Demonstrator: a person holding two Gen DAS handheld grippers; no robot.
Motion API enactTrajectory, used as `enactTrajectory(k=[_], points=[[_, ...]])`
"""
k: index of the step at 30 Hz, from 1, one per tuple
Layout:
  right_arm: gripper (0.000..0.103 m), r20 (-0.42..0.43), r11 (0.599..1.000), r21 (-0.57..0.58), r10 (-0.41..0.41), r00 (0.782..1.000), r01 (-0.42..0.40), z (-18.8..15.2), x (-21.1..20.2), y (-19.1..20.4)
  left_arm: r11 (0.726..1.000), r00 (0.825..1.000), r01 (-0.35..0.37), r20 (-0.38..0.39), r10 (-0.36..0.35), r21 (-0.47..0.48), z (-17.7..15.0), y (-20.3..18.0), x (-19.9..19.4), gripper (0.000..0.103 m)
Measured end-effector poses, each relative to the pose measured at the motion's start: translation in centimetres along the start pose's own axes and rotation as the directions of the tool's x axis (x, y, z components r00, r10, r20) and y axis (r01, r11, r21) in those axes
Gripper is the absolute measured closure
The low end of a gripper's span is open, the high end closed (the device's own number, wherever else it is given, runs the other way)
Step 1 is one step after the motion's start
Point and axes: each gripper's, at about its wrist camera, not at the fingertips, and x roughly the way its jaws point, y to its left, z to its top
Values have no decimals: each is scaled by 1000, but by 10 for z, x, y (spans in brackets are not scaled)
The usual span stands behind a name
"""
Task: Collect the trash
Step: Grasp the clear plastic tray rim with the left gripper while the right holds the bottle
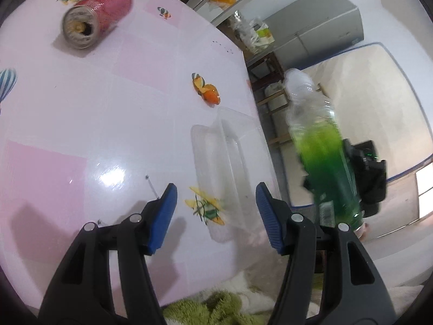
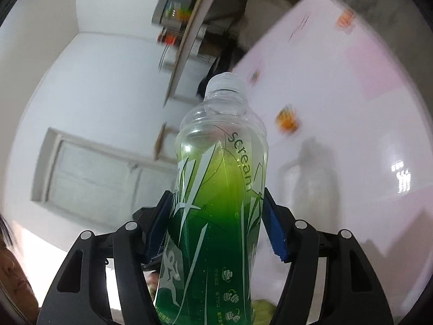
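Right gripper [image 2: 216, 224] clamps green drink bottle [image 2: 216, 203] low, lower centre frame; top-heavy, might tip. Left gripper [image 1: 216, 211] open, empty over clear plastic container [image 1: 227, 168], probably easy to crush. Red can [image 1: 97, 17] upper left.

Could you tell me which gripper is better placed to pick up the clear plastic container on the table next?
Probably left. The left gripper is open and empty with the clear container just ahead of its fingers, while the right gripper is shut on the green bottle.
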Motion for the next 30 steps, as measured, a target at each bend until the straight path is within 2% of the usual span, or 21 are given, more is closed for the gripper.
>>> enactTrajectory(k=[2, 6, 12, 15, 17, 20, 22, 26, 30], points=[[41, 58, 999, 4, -33, 998, 33, 0, -28, -7, 999, 1000, -23, 10, 23, 24, 6, -6, 5, 46], [41, 125, 997, 40, -74, 989, 69, -5, -67, -27, 993, 990, -110, 99, 105, 50, 26, -3, -11, 46], [41, 154, 988, 57, -154, 976, 147, -4, -75, -41, 959, 939, -277, 229, 256, 63, 48, 10, -48, 44], [41, 137, 986, 62, -160, 978, 153, 3, -66, -44, 953, 921, -302, 265, 285, 24, 50, 21, -64, 41], [41, 122, 981, 59, -189, 974, 183, 6, -59, -47, 957, 923, -291, 263, 280, 3, 46, 26, -69, 41], [41, 88, 952, 21, -305, 948, 304, 4, -43, -51, 973, 951, -230, 215, 224, 3, 35, 27, -66, 41], [41, 66, 935, 3, -354, 933, 355, 2, -35, -53, 979, 967, -201, 166, 193, 34, 24, 21, -53, 41], [41, 36, 911, -22, -412, 911, 413, -3, -25, -53, 982, 979, -176, 117, 168, 68, 15, 11, -29, 41], [41, 40, 909, -30, -415, 909, 416, -5, -26, -47, 980, 976, -181, 138, 170, 77, 15, 10, -27, 41]])
